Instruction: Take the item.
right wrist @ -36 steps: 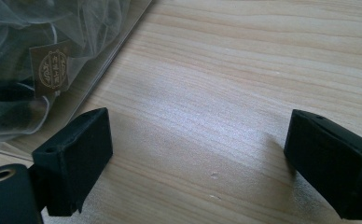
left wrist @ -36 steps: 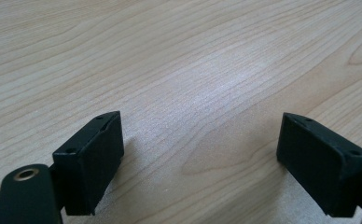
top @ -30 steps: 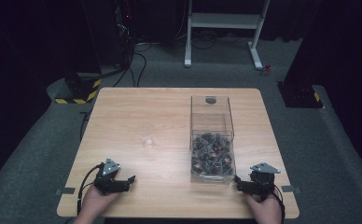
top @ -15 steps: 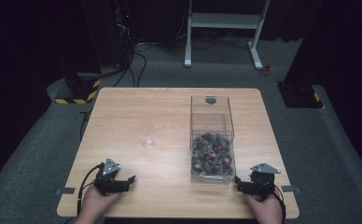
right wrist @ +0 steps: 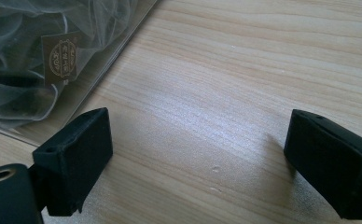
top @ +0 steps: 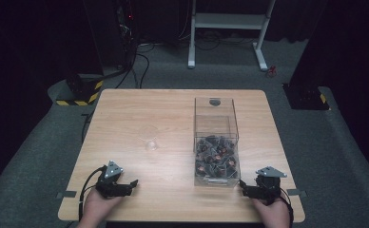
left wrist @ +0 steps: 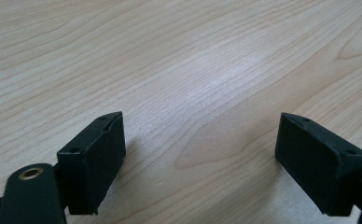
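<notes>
From above, a clear box (top: pixel 216 142) of dark mesh pouches (top: pixel 215 156) sits right of centre on the wooden table (top: pixel 140 114), within easy reach. The left gripper (top: pixel 130 184) and right gripper (top: pixel 243 186) rest at the near edge. The left gripper view shows jaws wide apart over bare wood. The right gripper view shows jaws apart, with the box just beside them, likely ready to reach in.

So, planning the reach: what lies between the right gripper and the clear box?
Bare wooden table between right gripper and clear box, per right gripper view.
</notes>
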Action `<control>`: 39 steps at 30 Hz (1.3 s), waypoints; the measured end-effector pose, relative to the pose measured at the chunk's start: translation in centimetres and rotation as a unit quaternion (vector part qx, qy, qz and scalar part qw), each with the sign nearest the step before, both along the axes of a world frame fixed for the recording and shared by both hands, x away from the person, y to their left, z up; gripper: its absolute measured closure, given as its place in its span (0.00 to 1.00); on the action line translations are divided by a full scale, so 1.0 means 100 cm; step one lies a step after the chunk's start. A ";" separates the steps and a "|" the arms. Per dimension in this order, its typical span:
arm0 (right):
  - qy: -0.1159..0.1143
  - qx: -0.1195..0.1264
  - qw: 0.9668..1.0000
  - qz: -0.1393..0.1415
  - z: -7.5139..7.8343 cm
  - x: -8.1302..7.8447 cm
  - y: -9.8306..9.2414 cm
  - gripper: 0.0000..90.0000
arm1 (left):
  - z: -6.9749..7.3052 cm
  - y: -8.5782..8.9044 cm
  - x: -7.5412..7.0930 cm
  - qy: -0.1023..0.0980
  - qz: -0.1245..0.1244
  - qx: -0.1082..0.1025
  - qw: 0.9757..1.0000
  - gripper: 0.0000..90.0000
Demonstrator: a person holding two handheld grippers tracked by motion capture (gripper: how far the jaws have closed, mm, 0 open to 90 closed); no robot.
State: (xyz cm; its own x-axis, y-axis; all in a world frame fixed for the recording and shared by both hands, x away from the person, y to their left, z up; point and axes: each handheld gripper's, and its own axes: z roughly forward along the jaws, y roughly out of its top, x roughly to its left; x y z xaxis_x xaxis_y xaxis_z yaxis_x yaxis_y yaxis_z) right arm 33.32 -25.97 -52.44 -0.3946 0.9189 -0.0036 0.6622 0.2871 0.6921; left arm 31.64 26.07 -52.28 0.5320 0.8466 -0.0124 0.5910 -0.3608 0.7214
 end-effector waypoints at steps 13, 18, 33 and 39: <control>0.000 0.000 1.000 0.001 0.000 0.000 0.000 0.08 | 0.015 -0.006 -0.006 -0.034 -0.014 -0.035 0.999 0.21; 0.000 0.000 1.000 0.001 0.000 0.000 0.000 0.08 | 0.018 -0.009 -0.006 -0.041 -0.018 -0.043 0.998 0.21; 0.000 0.000 1.000 0.001 0.000 0.000 0.000 0.08 | 0.040 -0.015 -0.008 -0.066 -0.033 -0.069 0.995 0.21; 0.000 0.000 1.000 0.001 0.000 0.000 0.000 0.08 | 0.050 -0.020 -0.008 -0.078 -0.041 -0.073 0.993 0.21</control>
